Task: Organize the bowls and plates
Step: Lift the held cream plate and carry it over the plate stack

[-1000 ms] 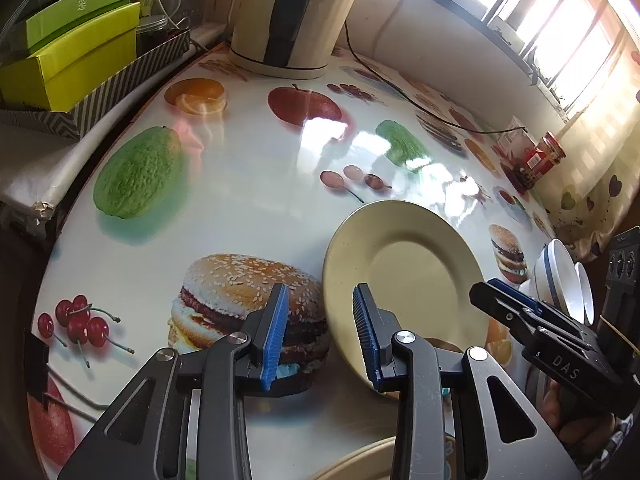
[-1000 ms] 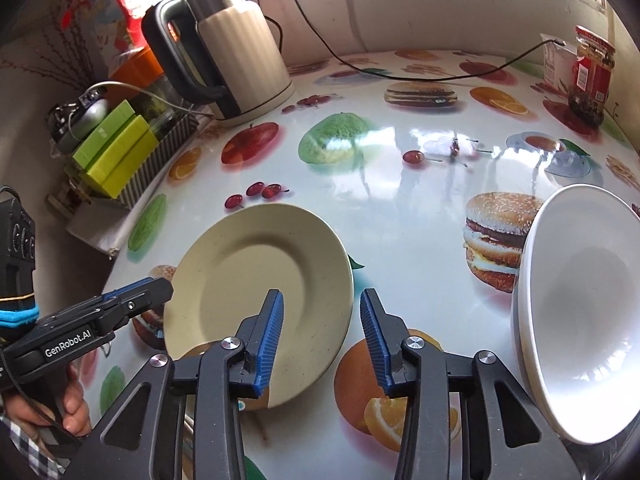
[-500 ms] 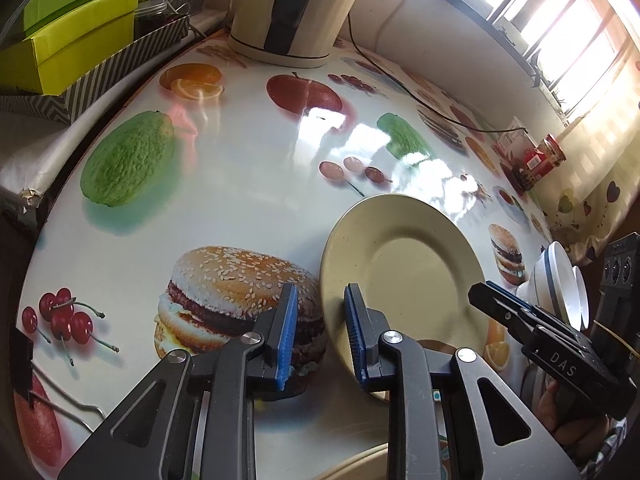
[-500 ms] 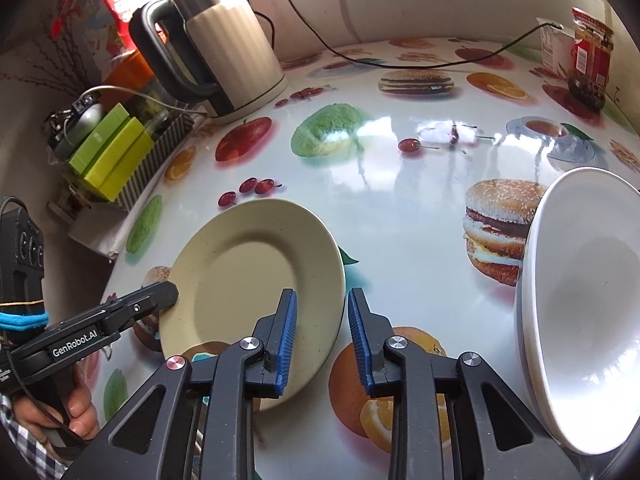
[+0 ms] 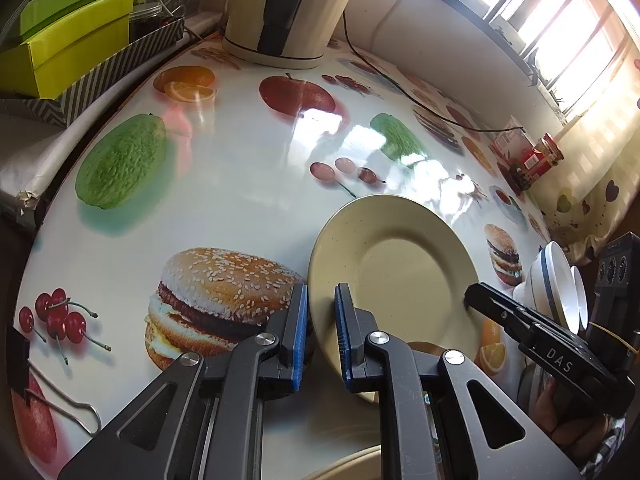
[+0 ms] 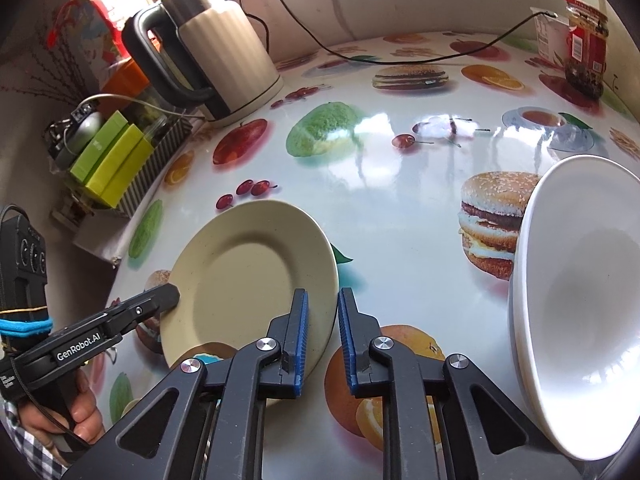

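Left gripper (image 5: 320, 294) jaws closing, right gripper (image 6: 322, 298) jaws closed, plate (image 5: 400, 264) rim between each.

Plate (image 6: 248, 272) on table (image 6: 400, 208); bowl (image 6: 580, 300) at its 3 o'clock; kettle (image 6: 224, 60) at 12; jar (image 6: 584, 46) at 2.

I get strong daylight from the window (image 5: 560, 20), blown out white. Glare patches streak the glossy counter (image 5: 248, 184). Both fisheye views bend hard and darken at the corners; focus stays sharp.
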Demonstrator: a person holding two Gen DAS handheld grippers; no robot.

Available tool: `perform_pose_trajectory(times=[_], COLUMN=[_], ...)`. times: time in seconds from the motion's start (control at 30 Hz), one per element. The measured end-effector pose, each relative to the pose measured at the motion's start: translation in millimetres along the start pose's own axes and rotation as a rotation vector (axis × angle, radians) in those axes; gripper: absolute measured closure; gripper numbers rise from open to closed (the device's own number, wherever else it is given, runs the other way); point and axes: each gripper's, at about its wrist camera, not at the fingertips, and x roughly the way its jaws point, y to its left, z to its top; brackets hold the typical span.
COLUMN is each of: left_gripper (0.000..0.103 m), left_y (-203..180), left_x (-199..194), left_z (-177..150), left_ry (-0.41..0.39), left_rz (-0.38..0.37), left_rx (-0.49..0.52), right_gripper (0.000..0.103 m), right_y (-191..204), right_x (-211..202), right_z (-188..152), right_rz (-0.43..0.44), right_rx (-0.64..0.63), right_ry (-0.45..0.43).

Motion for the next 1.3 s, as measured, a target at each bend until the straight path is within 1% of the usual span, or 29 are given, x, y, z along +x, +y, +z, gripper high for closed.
perform_pose_trajectory(times=[0.33,0.77,0.97,1.3], left_gripper=[0.089,0.089,0.089,0.089], left_y=[-0.7,-8.4,-13.1,-15.6], left_x=[-4.5,-27.9,-43.5,-67.0], left_z=[0.2,-5.5,-13.8,-38.3], left_ry=[-0.011,-0.05,-0.069,-0.09], left_rz=[0.009,0.007,0.004,0.003], left_rx=[0.007,0.017,0.02,0.012], right_gripper=[0.088,0.088,0.088,0.088], right_y=[-1.9,2.3,7.5,16.0], right_x=[-4.3,-28.7,-46.2,-69.6], right_z=[1.0,-3.5,-10.1,-28.8], right_rz=[0.013,0.045,0.064,0.085], right_rx=[0.015,0.019,0.016,0.006], right_ry=[-0.01,-0.052,-0.073,-0.088])
